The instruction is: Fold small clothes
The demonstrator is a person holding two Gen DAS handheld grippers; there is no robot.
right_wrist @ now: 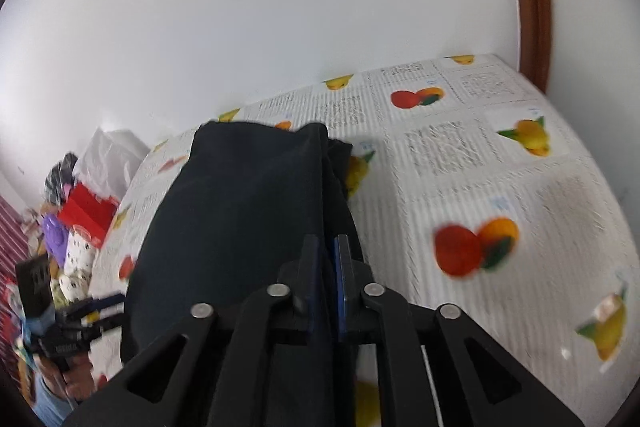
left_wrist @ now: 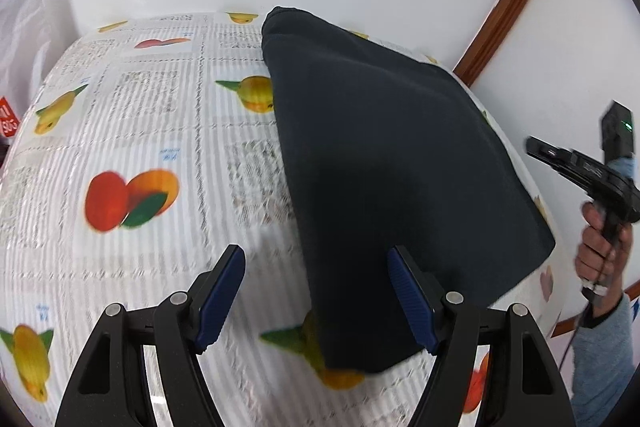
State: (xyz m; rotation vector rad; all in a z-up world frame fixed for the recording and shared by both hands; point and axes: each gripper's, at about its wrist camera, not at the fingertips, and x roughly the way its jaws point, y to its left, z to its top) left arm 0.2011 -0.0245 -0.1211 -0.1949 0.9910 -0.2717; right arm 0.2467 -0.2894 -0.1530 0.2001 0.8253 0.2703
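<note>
Left claw: my left claw (left_wrist: 316, 299) stands wide with nothing between its blue pads; its right finger (left_wrist: 412, 299) sits over the near edge of the cloth, and I cannot tell if it touches.
Garment: one dark navy garment (left_wrist: 392, 179) lies on the bench (left_wrist: 132, 115), running from the far edge beside the wall down to the near edge, toward the bench's right side in the left view. It looks already doubled, since the right view shows layered edges at its right side.
Right claw: my right claw (right_wrist: 328, 279) is narrow, pinched on the garment's layered right edge (right_wrist: 332, 187) near the near end.
How it handles, I judge: light, soft and limp, a matte knit that grips the ribbed pads well and will not break. It sags wherever it is unsupported, so one pinch drags it into a bunch.
Where to hold, I judge: at corners and hems, one claw to each, catching all layers together; my left claw's natural spot is the near-left corner (left_wrist: 344, 359).
Count: one garment, two claws, one bench with a fruit-print covering (right_wrist: 472, 251); a heap of bags and toys (right_wrist: 80, 227) lies off the bench's left side.
</note>
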